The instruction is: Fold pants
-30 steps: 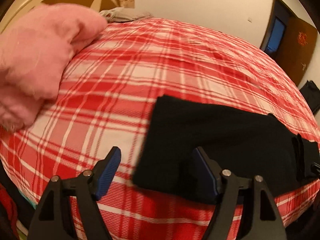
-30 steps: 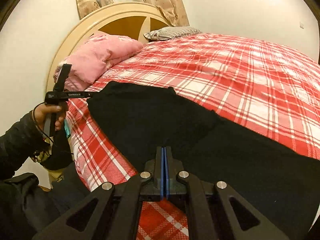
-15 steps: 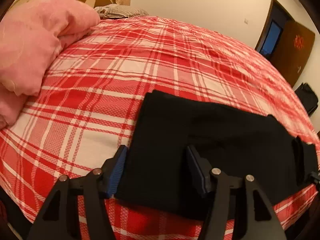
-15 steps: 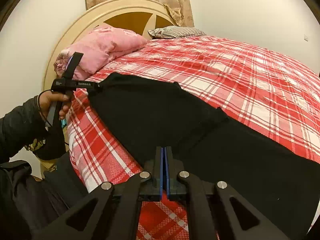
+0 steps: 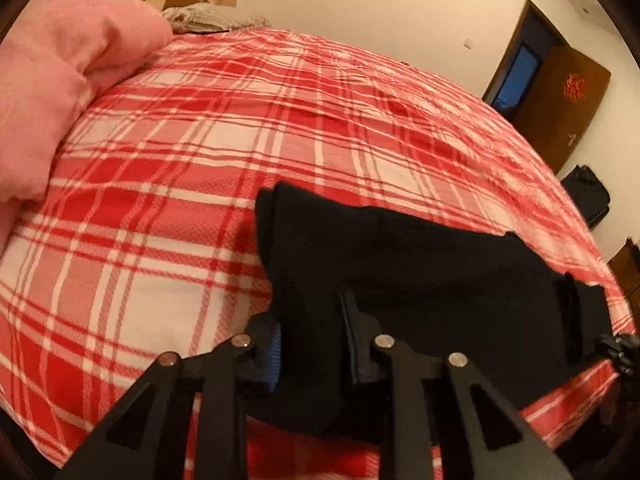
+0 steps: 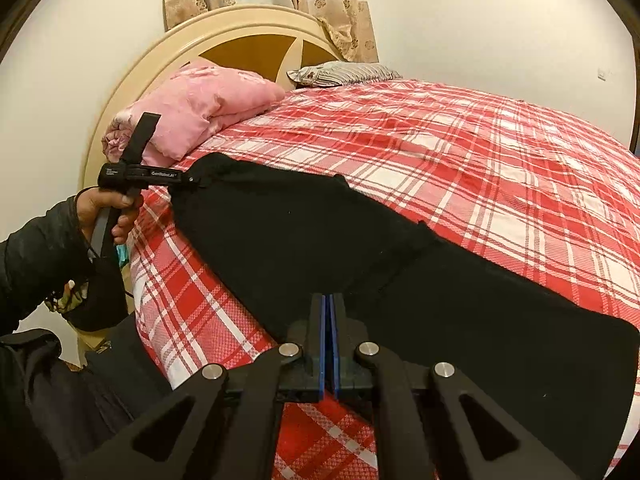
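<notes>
Black pants (image 5: 420,272) lie stretched along the near edge of the red plaid bed (image 5: 200,140). My left gripper (image 5: 314,344) is shut on the bunched end of the pants, black cloth filling the gap between its blue pads. In the right wrist view the pants (image 6: 300,232) run from lower right to upper left, where a hand (image 6: 108,204) holds the left gripper (image 6: 188,178) at their far corner. My right gripper (image 6: 329,320) is shut, pads together, pinching the near edge of the pants partway along. It shows small at the pants' far end (image 5: 618,350).
A pink blanket (image 6: 208,100) and a striped pillow (image 6: 344,72) sit by the cream headboard (image 6: 240,32). A person's dark sleeve (image 6: 36,256) and dark clothing stand beside the bed at left. A brown door (image 5: 560,100) and a dark bag (image 5: 588,196) are across the room.
My left gripper moved in over the end of the pants and its fingers narrowed from wide open onto the cloth. The right gripper stayed shut and barely moved.
</notes>
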`<state>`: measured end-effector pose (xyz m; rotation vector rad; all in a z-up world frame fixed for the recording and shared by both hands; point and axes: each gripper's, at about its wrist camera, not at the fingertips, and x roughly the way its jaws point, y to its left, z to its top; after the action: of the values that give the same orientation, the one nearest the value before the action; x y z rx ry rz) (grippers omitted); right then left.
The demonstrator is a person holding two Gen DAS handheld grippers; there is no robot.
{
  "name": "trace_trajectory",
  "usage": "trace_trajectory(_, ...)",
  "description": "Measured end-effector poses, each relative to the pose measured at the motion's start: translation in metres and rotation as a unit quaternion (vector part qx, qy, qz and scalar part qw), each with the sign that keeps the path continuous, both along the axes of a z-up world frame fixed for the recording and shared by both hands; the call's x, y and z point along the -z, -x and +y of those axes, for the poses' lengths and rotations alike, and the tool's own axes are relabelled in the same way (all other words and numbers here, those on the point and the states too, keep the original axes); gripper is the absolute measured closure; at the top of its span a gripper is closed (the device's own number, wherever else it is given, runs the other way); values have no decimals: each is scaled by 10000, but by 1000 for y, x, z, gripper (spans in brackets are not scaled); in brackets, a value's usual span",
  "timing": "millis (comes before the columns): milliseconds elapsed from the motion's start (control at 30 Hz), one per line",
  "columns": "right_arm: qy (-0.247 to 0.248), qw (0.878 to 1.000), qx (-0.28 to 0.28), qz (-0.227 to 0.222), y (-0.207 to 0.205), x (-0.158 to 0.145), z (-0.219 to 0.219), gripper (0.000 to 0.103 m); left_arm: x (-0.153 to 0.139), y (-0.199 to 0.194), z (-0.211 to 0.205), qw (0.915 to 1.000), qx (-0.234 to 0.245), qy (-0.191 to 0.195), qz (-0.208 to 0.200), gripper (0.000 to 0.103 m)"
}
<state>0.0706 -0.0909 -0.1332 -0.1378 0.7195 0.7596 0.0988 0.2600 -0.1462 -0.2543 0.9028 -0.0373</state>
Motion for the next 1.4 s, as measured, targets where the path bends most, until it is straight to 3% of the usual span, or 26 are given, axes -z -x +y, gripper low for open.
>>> trace_trajectory(233,51,9999,99,-21,-3,0,-2,100,-8,8,9,9975,-243,647,-119,78)
trace_trajectory(333,150,9996,208,-106,-2,-4,-3,100,-21,14,5,9955,-143,873,-353,78)
trace_trajectory(433,165,9992,347,-145,-4,-11,-10,100,-41,17,-6,9922,76,1103,-577,79)
trace_trajectory(533,156,9983,538,-153,-8,-19,-20,100,-64,16,-26,9903,347,1092,-784,79)
trace_trajectory(833,29,9924,1229,22,-16,-29,-65,99,-102,15,-91,9767,1226,1408,-1059,79)
trace_trajectory(900,-33,9903,1391,-3,-14,-31,-78,90,-109,16,-108,9713,1501,1488,-1092,79)
trace_trajectory(967,-161,9873,1581,45,-13,-33,-94,43,-117,15,-130,9645,1800,1584,-1109,79)
trace_trajectory(1000,-261,9853,1687,25,-11,-35,-101,38,-119,15,-135,9626,1893,1588,-1110,79)
trace_trajectory(1167,-252,9778,2076,-113,-5,-42,-127,38,-132,9,-189,9499,2509,1506,-1099,79)
trace_trajectory(1400,-625,9575,2813,116,-3,-39,-179,38,-145,4,-248,9330,3119,1442,-1070,79)
